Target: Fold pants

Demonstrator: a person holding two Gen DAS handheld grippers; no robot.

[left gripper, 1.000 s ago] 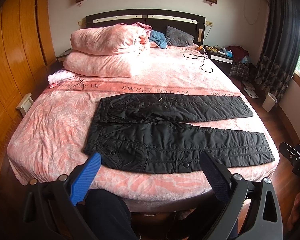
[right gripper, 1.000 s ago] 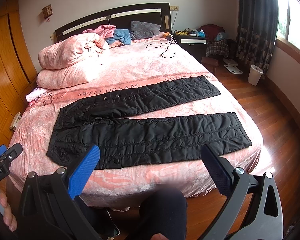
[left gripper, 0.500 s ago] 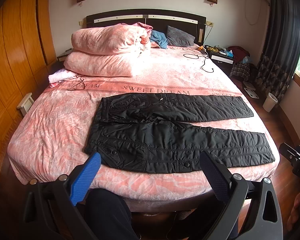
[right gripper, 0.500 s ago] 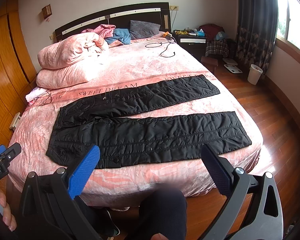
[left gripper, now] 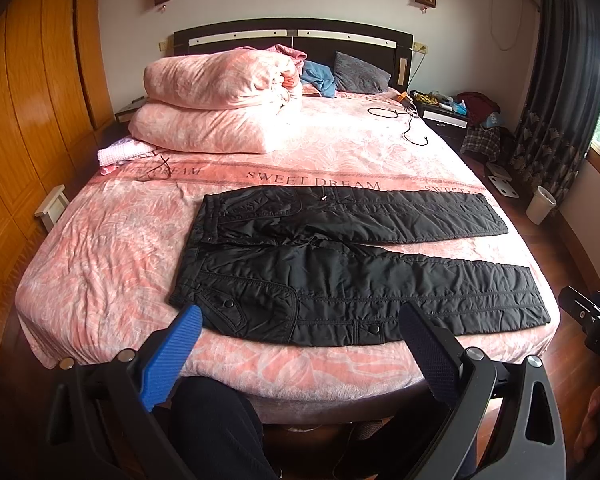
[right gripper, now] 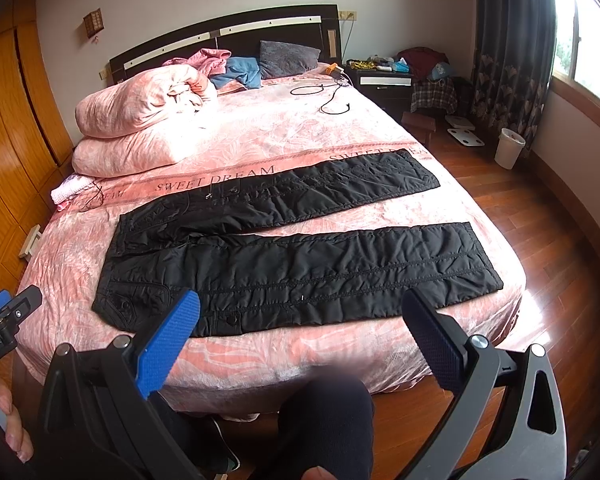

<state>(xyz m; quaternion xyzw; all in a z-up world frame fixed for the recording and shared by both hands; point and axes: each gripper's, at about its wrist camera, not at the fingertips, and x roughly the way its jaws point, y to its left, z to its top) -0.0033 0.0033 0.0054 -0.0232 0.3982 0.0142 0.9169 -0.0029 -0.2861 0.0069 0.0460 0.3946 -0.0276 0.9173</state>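
Black quilted pants (left gripper: 340, 264) lie flat on the pink bed (left gripper: 100, 248), waistband to the left, both legs spread apart and pointing right; they also show in the right wrist view (right gripper: 300, 260). My left gripper (left gripper: 300, 324) is open and empty, held off the bed's near edge, just in front of the waist and near leg. My right gripper (right gripper: 304, 316) is open and empty, held off the near edge in front of the near leg. Neither touches the pants.
A folded pink duvet (left gripper: 220, 108) and pillows lie at the bed's head. A black cable (left gripper: 412, 128) lies on the far right of the bed. A wooden wardrobe (left gripper: 28, 120) stands left; a nightstand (right gripper: 384, 80) and white bin (right gripper: 510, 148) stand right. My knees are below.
Both views have shifted very slightly. The pants have not moved and both grippers stay open.
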